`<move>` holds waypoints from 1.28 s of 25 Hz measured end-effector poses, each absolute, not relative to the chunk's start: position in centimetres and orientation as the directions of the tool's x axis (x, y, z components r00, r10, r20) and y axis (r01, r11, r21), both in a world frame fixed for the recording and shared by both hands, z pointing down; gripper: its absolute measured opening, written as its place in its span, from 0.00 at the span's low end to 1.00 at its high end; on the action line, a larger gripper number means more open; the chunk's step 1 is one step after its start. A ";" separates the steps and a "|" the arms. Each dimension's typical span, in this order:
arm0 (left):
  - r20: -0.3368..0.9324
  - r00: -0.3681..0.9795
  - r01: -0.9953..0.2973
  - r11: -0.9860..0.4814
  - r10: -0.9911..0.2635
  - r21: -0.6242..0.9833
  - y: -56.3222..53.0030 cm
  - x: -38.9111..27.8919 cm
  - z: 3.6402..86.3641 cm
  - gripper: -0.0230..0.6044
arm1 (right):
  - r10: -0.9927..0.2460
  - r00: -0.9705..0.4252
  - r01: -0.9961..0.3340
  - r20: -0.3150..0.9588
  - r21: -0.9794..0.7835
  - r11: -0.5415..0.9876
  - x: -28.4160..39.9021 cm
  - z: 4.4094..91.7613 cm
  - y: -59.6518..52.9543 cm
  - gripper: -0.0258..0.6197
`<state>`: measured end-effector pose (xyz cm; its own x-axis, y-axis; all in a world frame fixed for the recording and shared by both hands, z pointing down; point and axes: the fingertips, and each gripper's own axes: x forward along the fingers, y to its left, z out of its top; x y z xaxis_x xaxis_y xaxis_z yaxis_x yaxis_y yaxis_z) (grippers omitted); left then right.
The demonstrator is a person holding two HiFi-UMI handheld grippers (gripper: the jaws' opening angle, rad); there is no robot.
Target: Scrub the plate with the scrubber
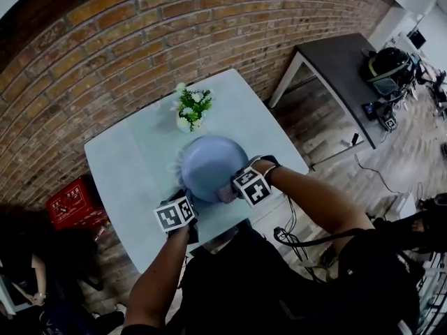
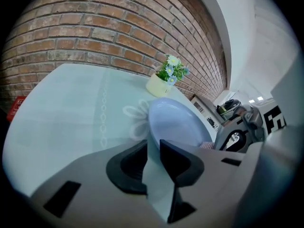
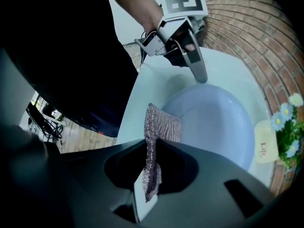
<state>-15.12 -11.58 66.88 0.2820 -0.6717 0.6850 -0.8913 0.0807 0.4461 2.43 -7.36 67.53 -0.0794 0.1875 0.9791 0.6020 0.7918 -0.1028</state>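
1. Right gripper view: your right claw [image 3: 151, 144] is closed on the scrubber [image 3: 161, 125]. It is a flat, glittery, pinkish-grey pad pinched on edge between the jaws, and its free end sticks out past the tips.
2. That free end sits at the near rim of the plate [image 3: 213, 122]. Whether it touches the surface cannot be told.
3. Your left claw [image 2: 153, 146] is clamped on the plate's rim. In the left gripper view the pale blue edge runs straight between the two dark pads, which press on it from both sides.
4. The plate is round and light blue. It is held tilted, with its hollow face turned toward your right claw.
5. In the head view the plate lies between your two claws at the near middle of the desk [image 1: 126, 166], with your left claw at its lower left edge and your right claw at its lower right.
6. The desk is pale blue-green and square, and a faint flower pattern shows beside the plate.
7. Just beyond the plate, apart from it, stands a small cream pot of flowers [image 1: 190, 110] with white and blue blooms.
8. Behind the desk runs a brick wall [image 1: 140, 40].
9. A red crate [image 1: 73, 202] sits on the floor left of the desk.
10. A dark table [image 1: 342, 68] carrying gear stands well off to the right.
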 end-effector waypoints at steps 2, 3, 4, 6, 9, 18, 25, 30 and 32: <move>0.688 0.279 -0.897 0.074 -0.670 0.435 -11.3 -15.8 66.8 0.18 | 0.211 -0.085 0.581 0.974 -0.124 0.804 1.9 67.5 -6.8 0.14; 0.688 0.278 -0.899 0.072 -0.670 0.433 -11.1 -16.1 66.8 0.18 | 0.221 -0.089 0.573 0.971 -0.132 0.809 1.6 67.5 -6.6 0.14; 0.687 0.276 -0.899 0.073 -0.672 0.432 -11.0 -16.4 66.8 0.18 | 0.228 -0.092 0.566 0.969 -0.138 0.813 1.4 67.4 -6.4 0.14; 0.684 0.275 -0.895 0.079 -0.676 0.438 -10.7 -16.9 66.7 0.18 | 0.238 -0.099 0.551 0.966 -0.146 0.822 1.0 67.5 -6.3 0.14; 0.677 0.279 -0.893 0.075 -0.681 0.444 -10.1 -17.3 66.4 0.18 | 0.248 -0.104 0.522 0.963 -0.160 0.838 0.7 67.5 -6.4 0.14; 0.651 0.303 -0.896 0.025 -0.696 0.444 -8.7 -18.1 65.1 0.18 | 0.276 -0.183 0.417 0.944 -0.180 0.891 -1.8 66.8 -6.1 0.14; 0.626 0.321 -0.887 0.006 -0.711 0.462 -7.7 -19.6 64.4 0.18 | 0.307 -0.259 0.302 0.916 -0.224 0.926 -4.2 67.2 -5.8 0.14; 0.608 0.338 -0.884 -0.021 -0.718 0.467 -7.5 -20.2 63.7 0.18 | 0.295 -0.363 0.206 0.884 -0.233 0.950 -6.1 67.2 -6.7 0.14; 0.595 0.353 -0.878 -0.035 -0.722 0.478 -7.4 -20.4 63.2 0.18 | 0.275 -0.409 0.167 0.870 -0.225 0.960 -6.9 67.1 -7.1 0.14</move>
